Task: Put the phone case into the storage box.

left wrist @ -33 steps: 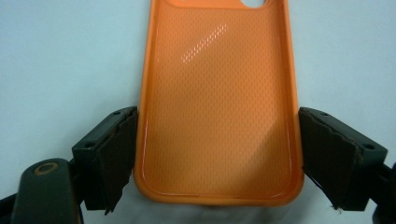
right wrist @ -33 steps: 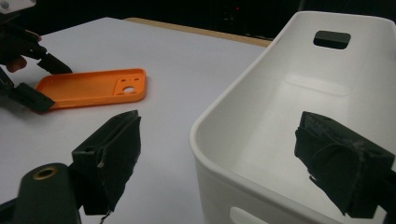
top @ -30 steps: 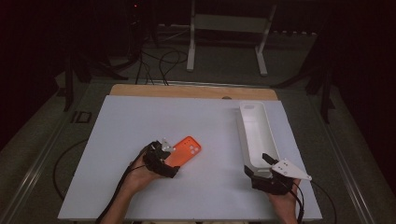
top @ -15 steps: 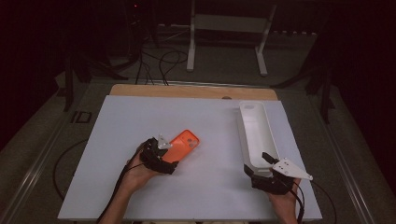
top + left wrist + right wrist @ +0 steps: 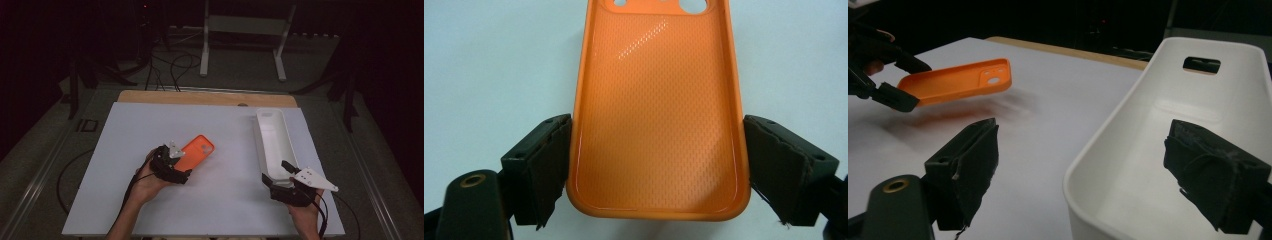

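Right now left claw (image 5: 181, 161) is clamping the orange phone case (image 5: 196, 151) by its edges, lifting it above the white surface (image 5: 125, 150); right claw (image 5: 277, 176), spread wide, is straddling the white bin's (image 5: 274, 137) near wall w/o gripping.

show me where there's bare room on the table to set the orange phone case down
Free: the wide white table left of and behind the orange silicone phone case, and the strip between the case and the long white plastic bin. Crowded: the near right corner, where the right gripper straddles the bin's near end. The left gripper holds the case lifted.
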A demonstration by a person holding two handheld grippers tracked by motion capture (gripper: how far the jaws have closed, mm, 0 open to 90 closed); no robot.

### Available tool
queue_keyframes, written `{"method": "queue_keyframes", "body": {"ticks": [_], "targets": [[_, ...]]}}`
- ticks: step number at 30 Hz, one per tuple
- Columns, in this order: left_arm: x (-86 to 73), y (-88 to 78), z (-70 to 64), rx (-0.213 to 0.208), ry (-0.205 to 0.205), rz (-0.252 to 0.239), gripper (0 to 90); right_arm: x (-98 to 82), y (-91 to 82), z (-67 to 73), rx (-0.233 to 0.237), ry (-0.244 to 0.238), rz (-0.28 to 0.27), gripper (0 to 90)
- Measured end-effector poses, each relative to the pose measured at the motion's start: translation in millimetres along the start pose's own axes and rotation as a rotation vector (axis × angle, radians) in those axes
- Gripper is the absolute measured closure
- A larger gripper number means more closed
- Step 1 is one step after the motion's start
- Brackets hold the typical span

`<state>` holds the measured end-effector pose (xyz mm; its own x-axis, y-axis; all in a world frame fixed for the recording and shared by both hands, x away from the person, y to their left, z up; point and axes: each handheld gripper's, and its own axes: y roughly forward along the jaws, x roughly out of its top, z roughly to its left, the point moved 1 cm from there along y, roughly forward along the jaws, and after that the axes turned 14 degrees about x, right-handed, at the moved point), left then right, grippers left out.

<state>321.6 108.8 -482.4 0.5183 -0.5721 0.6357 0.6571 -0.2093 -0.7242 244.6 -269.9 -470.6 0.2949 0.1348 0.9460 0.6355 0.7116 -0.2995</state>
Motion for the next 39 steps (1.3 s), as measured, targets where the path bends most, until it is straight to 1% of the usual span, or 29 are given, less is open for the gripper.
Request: {"method": "queue_keyframes", "body": {"ticks": [1, 3, 6, 9, 11, 13, 16, 17, 19, 24, 26, 33, 35, 39], "targets": [[0.5, -0.7, 0.6, 0.002, 0.000, -0.002, 16.4, 3.3, 0.3, -0.2, 0.008, 0.005, 0.002, 13.7], [1.9, -2.6, 1.6, 0.008, -0.003, -0.007, 16.4, 5.9, 1.3, -0.6, 0.008, 0.007, 0.004, 13.7], [4.9, -5.8, 3.0, 0.017, 0.003, -0.018, 16.4, 9.1, 3.1, -1.0, 0.014, 0.007, 0.012, 13.7], [8.0, -8.6, 3.2, 0.021, -0.004, -0.032, 16.4, 19.3, 8.4, -1.3, 0.019, 0.005, 0.025, 13.6], [10.1, -10.4, 3.2, 0.029, -0.003, -0.042, 16.4, 25.6, 12.0, -0.8, 0.032, 0.010, 0.031, 13.4], [12.1, -11.9, 3.1, 0.031, -0.001, -0.050, 16.4, 32.4, 16.3, 0.2, 0.036, 0.005, 0.037, 12.9], [14.8, -14.0, 2.8, 0.035, 0.000, -0.065, 16.3, 43.4, 23.9, 2.3, 0.058, 0.002, 0.044, 12.6], [14.8, -14.0, 2.8, 0.035, 0.000, -0.065, 16.4, 43.4, 23.9, 2.3, 0.058, 0.002, 0.044, 12.6], [16.3, -15.8, 3.2, 0.040, -0.001, -0.073, 16.4, 54.0, 32.6, 3.8, 0.072, -0.002, 0.047, 12.4], [18.7, -19.6, 4.7, 0.041, -0.005, -0.092, 16.4, 66.5, 43.7, 3.8, 0.093, 0.007, 0.049, 12.2], [19.7, -20.9, 4.7, 0.042, -0.007, -0.102, 16.4, 75.5, 53.3, 3.2, 0.107, 0.014, 0.054, 11.5], [23.6, -25.3, 5.5, 0.051, -0.009, -0.132, 16.4, 88.9, 74.8, 0.5, 0.138, 0.042, 0.063, 11.0], [24.8, -26.6, 5.2, 0.055, -0.018, -0.143, 16.4, 92.7, 80.7, -0.3, 0.142, 0.048, 0.061, 11.0], [28.1, -31.1, 5.1, 0.056, -0.022, -0.171, 16.4, 98.7, 89.5, -0.6, 0.150, 0.051, 0.052, 10.6]]}}
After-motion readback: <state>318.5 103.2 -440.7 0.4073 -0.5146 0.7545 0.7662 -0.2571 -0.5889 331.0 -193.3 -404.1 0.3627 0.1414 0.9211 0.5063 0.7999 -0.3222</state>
